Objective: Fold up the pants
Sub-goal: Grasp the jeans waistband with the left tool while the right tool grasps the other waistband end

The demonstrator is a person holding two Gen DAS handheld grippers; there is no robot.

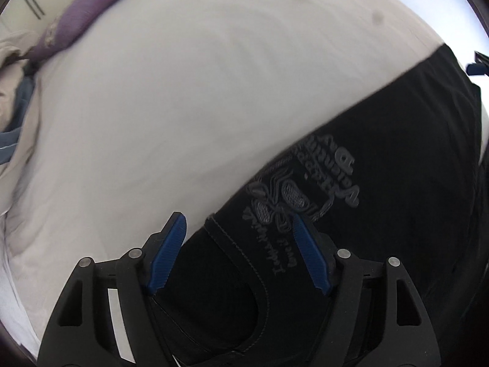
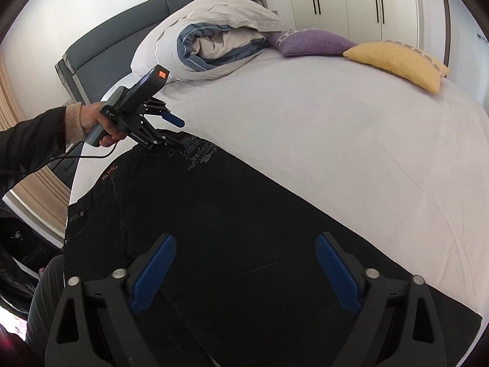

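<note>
I see one pair of black embroidered denim pants flat on the grey-sheeted bed; two cushions beyond. My left hand-held gripper and right hand-held gripper both gape, released, over it.

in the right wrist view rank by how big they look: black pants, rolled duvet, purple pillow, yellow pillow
1. black pants, though nearest the camera
2. rolled duvet
3. purple pillow and yellow pillow: alike, not ranked
</note>
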